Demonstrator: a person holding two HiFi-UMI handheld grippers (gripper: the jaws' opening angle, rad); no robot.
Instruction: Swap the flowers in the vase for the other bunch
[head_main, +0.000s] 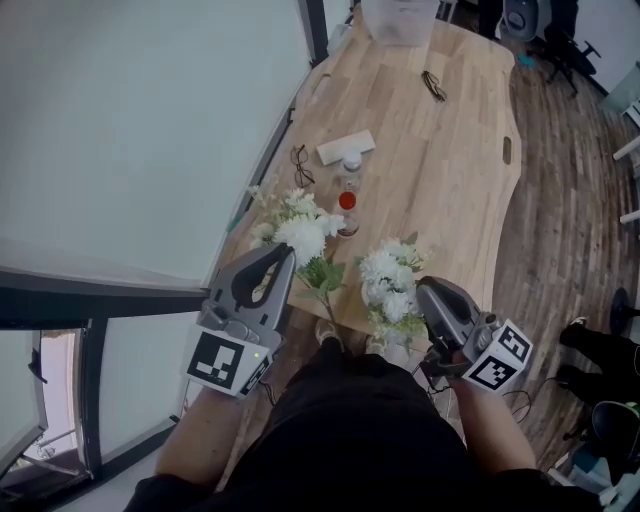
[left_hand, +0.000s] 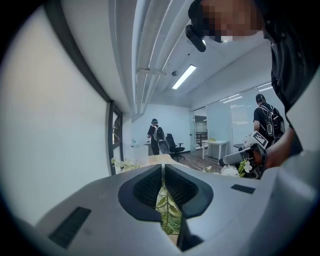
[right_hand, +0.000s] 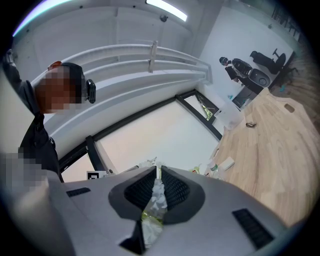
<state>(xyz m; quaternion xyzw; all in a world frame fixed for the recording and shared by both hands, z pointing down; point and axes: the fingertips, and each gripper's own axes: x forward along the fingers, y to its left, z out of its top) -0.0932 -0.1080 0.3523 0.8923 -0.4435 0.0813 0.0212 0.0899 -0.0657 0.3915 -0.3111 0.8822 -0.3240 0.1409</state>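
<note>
left hand-held gripper (head_main: 283, 258) pressed together on leafy stem of left bunch (head_main: 300, 237). right hand-held gripper (head_main: 423, 291) pinching right bunch (head_main: 390, 280). both bunches white, side by side but apart, over near end of bench (head_main: 440, 170). just beyond: red-topped glass (head_main: 347, 203), then white box (head_main: 345, 147), specs (head_main: 433, 85) further back.
</note>
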